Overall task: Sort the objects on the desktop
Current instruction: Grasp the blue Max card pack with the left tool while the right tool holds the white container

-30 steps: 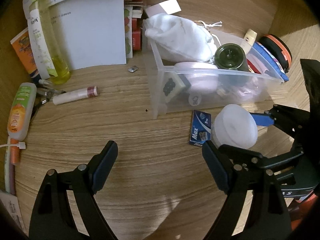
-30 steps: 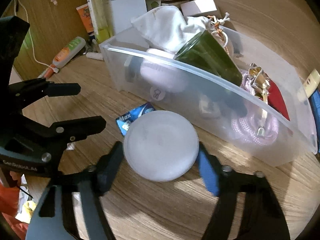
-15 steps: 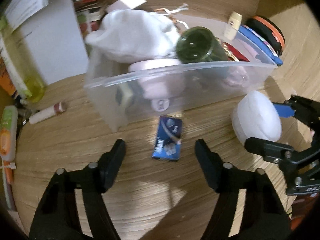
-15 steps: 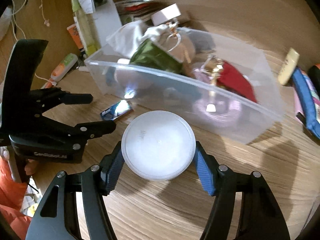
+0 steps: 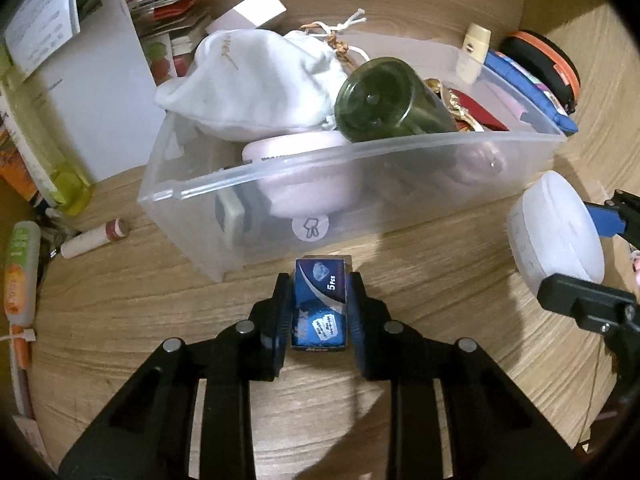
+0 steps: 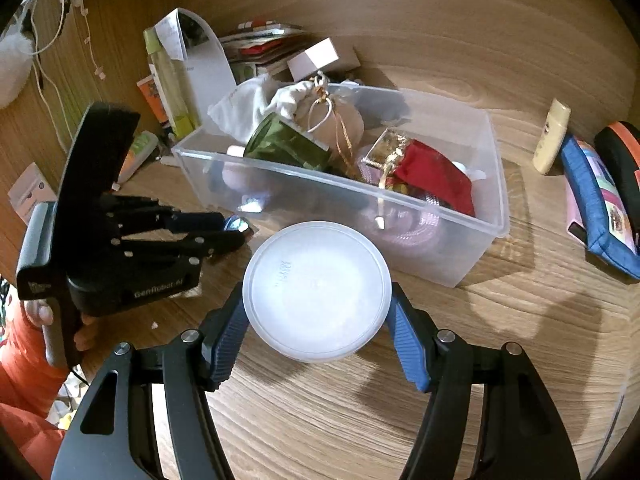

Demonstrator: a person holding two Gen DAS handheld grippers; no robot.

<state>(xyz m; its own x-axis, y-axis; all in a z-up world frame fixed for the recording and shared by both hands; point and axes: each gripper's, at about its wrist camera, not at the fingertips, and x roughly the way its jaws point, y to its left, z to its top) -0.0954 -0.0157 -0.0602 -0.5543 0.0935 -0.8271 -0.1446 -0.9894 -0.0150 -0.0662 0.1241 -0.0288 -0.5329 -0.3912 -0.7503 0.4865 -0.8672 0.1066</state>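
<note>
My left gripper [image 5: 319,312] is shut on a small blue box [image 5: 320,304] that lies on the wooden desk just in front of the clear plastic bin [image 5: 360,160]. My right gripper [image 6: 316,320] is shut on a round white lidded container [image 6: 317,291] and holds it above the desk in front of the bin [image 6: 472,236]; the container also shows at the right of the left wrist view [image 5: 556,228]. The bin holds a white pouch [image 5: 256,80], a green jar [image 5: 384,100], a pink case [image 5: 304,180] and a red pouch [image 6: 432,172].
Left of the bin lie a lip balm tube [image 5: 94,238], an orange-green tube [image 5: 20,272], a yellow bottle [image 5: 60,176] and a white paper stand [image 5: 100,92]. Right of it are a cream tube [image 6: 554,136], a blue pouch [image 6: 600,200] and a black-orange case [image 5: 544,64].
My left gripper moved forward and closed on the blue box. My right gripper lifted the white container higher and drew back from the bin.
</note>
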